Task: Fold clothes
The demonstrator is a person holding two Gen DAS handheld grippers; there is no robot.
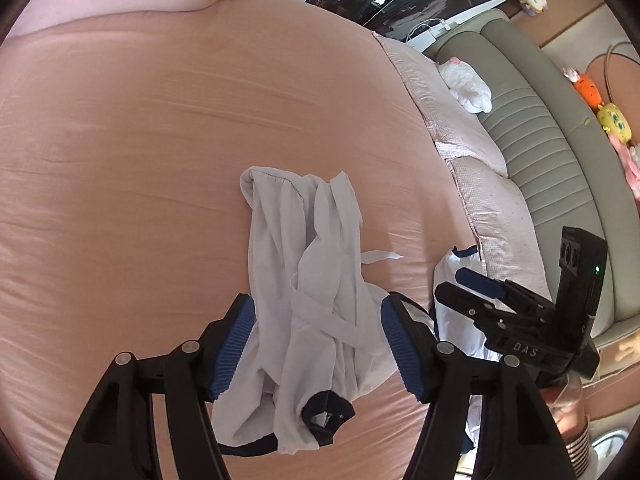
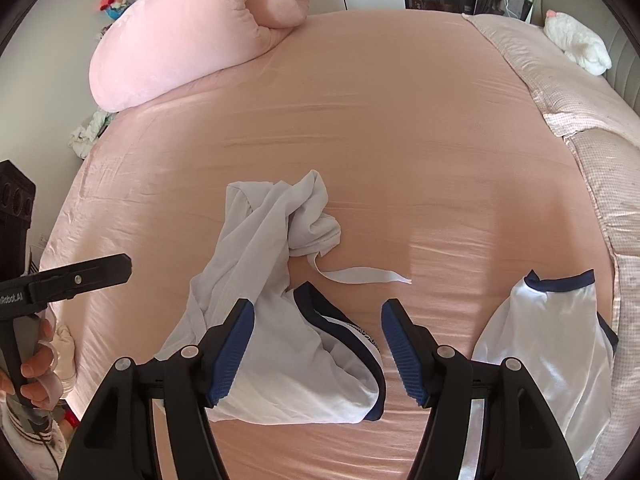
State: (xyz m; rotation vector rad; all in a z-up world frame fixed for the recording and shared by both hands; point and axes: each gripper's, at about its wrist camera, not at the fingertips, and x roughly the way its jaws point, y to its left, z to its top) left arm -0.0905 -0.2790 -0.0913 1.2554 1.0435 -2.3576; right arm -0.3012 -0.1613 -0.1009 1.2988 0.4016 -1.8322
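The crumpled white garment (image 1: 308, 312) lies bunched on the pink bed (image 1: 140, 140), and the coming move turns on how it runs from each tool. From the left tool (image 1: 318, 346), whose fingers stand wide apart and grip nothing, the garment stretches straight ahead: its navy-trimmed end (image 1: 326, 416) sits low between the fingers, nearest the tool, and its long axis runs forward and a little left to the hemmed far end. A loose white strap (image 1: 380, 257) trails off to the right of that axis. From the right tool (image 2: 318, 348), also spread apart and empty, the same garment (image 2: 280, 312) lies ahead and to the left, its navy-edged opening (image 2: 340, 332) falling between the fingers and the twisted bulk beyond the left finger. I judge the left tool the better lined up with the cloth, since the heap sits squarely in its gap; the right tool is closer to the strap (image 2: 360, 274) and the near right edge. A second white piece with navy trim (image 2: 548, 344) lies flat, well apart to the right of the right tool. Spreading the heap flat likely comes first.
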